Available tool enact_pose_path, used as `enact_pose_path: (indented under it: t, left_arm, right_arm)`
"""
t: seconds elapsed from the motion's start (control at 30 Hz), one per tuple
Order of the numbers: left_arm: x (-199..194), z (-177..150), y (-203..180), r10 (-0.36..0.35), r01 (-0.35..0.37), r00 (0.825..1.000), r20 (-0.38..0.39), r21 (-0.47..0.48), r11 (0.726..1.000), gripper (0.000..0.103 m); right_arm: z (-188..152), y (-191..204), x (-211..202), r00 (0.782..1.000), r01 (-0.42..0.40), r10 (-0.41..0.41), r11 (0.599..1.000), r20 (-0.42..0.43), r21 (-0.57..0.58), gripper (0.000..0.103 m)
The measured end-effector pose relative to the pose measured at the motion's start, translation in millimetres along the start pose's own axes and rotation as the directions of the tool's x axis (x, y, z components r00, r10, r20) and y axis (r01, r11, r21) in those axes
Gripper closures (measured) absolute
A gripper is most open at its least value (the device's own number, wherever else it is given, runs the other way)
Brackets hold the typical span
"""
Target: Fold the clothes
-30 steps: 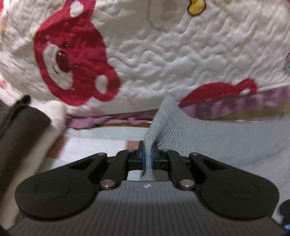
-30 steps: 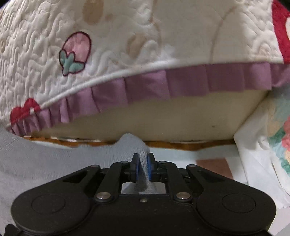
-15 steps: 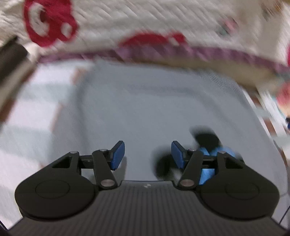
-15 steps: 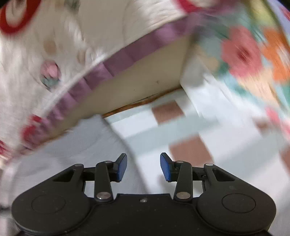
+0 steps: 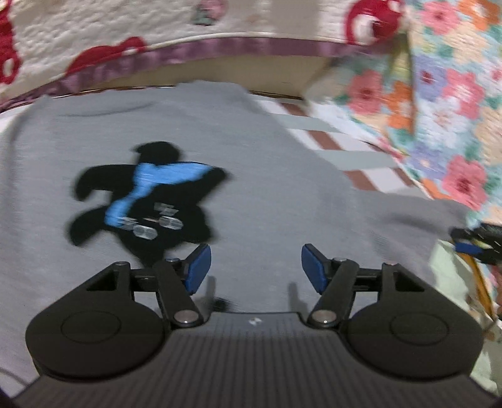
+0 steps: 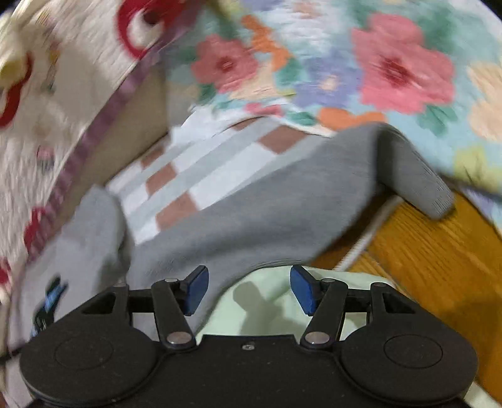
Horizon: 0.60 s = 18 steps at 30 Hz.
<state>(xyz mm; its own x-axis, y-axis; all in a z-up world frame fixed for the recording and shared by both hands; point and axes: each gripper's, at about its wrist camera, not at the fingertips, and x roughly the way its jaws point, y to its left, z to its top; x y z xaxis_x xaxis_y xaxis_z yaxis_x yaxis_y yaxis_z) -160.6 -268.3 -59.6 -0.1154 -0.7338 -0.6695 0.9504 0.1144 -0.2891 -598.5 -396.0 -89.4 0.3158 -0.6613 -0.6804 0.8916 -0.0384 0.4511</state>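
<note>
— Since both tools stand open and hold nothing, where is the grey sweater?
— Spread across mid-frame in the left view; its sleeve trails to the upper right in the right view.
— Next?
— Left tool and right tool should pinch that sleeve near its cuff (blurred here) and fold inward.

I see the checked mat of white, grey and brown squares as my landmark. Behind it hangs a white quilt with red bears and a purple frill. To its right lies a floral blanket. Nearer me there's wood flooring and pale green cloth.
</note>
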Motion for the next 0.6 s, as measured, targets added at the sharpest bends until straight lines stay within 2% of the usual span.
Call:
enact_pose_path:
  t: [0.03,0.07,0.1,0.17,0.23,0.3,0.4,0.47,0.6]
  left_arm:
    - [0.6,-4.7,-11.7,-0.016,0.016,1.000,-0.004,0.029,0.999,0.041]
    - [1.9,-8.5,-24.0,-0.024,0.026,0.999,-0.022,0.064,0.998,0.042]
    - [1.8,-12.4,-35.5,-0.030,0.034,0.999,-0.039,0.093,0.995,0.042]
    - [0.1,-20.1,-53.5,-0.061,0.067,0.997,-0.057,0.124,0.990,0.043]
    - [1.6,-26.1,-63.5,-0.109,0.117,0.992,-0.069,0.118,0.986,0.045]
    - [6.3,-30.1,-71.7,-0.109,0.119,0.991,-0.078,0.128,0.985,0.052]
    - [12.9,-31.9,-80.1,-0.115,0.127,0.989,-0.092,0.130,0.983,0.054]
    - [17.6,-32.5,-81.3,-0.125,0.134,0.987,-0.102,0.093,0.987,0.054]
    - [25.8,-38.1,-79.6,-0.107,0.112,0.988,-0.108,0.045,0.993,0.054]
  right_arm:
    - [0.5,-4.2,1.4,1.000,-0.004,0.004,1.000,0.002,0.017,0.042]
    - [0.7,-7.2,2.4,1.000,-0.008,0.007,0.999,0.001,0.031,0.054]
    - [0.9,-10.1,1.7,1.000,-0.023,0.023,0.999,-0.003,0.037,0.060]
    - [3.2,-11.1,0.2,0.998,-0.061,0.061,0.998,-0.009,0.019,0.062]
    - [7.5,-12.8,-0.3,0.998,-0.068,0.068,0.998,0.006,-0.020,0.062]
    - [10.4,-20.0,-2.2,0.999,-0.038,0.039,0.999,0.031,-0.037,0.061]
    - [13.7,-32.6,-1.6,0.998,0.013,-0.009,0.998,0.058,-0.068,0.056]
    - [17.7,-44.9,2.0,0.997,0.026,-0.022,0.999,0.075,-0.047,0.046]
    - [28.7,-69.5,13.3,0.993,0.020,-0.024,0.999,0.118,0.032,0.042]
